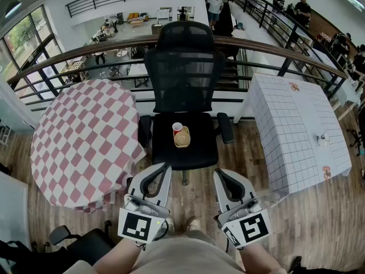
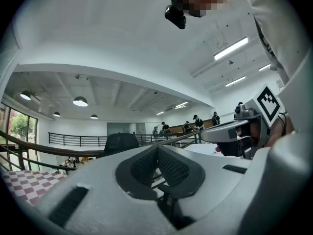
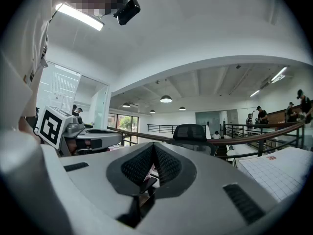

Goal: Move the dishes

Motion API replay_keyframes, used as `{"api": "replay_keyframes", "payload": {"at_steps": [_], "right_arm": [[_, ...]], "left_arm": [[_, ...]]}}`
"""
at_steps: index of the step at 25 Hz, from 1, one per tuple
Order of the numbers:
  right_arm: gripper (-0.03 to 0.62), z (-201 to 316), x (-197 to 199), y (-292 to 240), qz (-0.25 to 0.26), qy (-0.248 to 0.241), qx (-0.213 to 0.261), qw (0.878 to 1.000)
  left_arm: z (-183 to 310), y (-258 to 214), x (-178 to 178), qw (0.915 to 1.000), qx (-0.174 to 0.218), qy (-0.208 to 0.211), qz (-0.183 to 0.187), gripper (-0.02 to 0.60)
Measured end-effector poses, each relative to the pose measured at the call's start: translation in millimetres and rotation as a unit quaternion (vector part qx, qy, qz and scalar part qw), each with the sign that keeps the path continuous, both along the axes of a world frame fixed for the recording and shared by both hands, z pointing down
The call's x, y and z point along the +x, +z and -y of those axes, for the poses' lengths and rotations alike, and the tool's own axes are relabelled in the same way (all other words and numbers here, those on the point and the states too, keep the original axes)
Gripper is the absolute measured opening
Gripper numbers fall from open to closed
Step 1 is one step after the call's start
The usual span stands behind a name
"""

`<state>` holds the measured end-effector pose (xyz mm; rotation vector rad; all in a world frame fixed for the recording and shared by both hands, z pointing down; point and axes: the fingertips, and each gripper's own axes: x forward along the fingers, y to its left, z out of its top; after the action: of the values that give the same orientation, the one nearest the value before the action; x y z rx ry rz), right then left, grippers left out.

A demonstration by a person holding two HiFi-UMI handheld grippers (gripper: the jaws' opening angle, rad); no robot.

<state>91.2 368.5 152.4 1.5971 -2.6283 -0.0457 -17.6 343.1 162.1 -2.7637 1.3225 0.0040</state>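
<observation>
A small red-and-white cup (image 1: 177, 128) and a tan bowl (image 1: 182, 137) sit side by side on the seat of a black office chair (image 1: 197, 147) in the head view. My left gripper (image 1: 166, 166) and right gripper (image 1: 218, 172) are held close to my body, pointing level toward the chair and well short of the dishes. Both have their jaws together with nothing between them. In the left gripper view the left gripper (image 2: 157, 148) faces the chair back (image 2: 121, 142). The right gripper (image 3: 154, 146) also looks at the chair (image 3: 190, 131); the dishes are hidden in both gripper views.
A round table with a red-and-white checked cloth (image 1: 85, 136) stands left of the chair. A white gridded table (image 1: 296, 119) with a small object (image 1: 323, 138) stands to the right. A curved railing (image 1: 114, 47) runs behind the chair, with people beyond it. The floor is wood.
</observation>
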Motion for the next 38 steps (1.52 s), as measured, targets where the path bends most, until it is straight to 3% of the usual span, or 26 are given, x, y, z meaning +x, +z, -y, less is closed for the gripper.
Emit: {"api": "replay_keyframes", "payload": {"at_steps": [16, 21, 26, 32, 38], "right_arm": [[0.02, -5.6, 12.7, 11.0, 0.006, -0.008, -0.009, 1.0], [0.02, -6.0, 21.2, 3.3, 0.013, -0.02, -0.016, 1.0], [0.02, -5.0, 32.2, 12.5, 0.016, -0.026, -0.011, 0.999], [0.02, -5.0, 39.8, 2.9, 0.013, -0.038, 0.002, 0.999], [0.02, 4.0, 44.1, 22.3, 0.003, -0.04, -0.019, 0.999]], "left_arm": [[-7.4, 16.6, 22.3, 0.9997, -0.02, 0.009, 0.01, 0.014], [-8.0, 0.0, 29.0, 0.9995, -0.025, -0.001, 0.017, 0.014], [-12.1, 11.7, 36.2, 0.9993, -0.027, -0.02, 0.015, 0.014], [-17.4, 2.7, 46.1, 0.9994, -0.002, -0.03, 0.015, 0.014], [-7.5, 11.7, 47.4, 0.9988, -0.007, -0.043, 0.02, 0.014]]}}
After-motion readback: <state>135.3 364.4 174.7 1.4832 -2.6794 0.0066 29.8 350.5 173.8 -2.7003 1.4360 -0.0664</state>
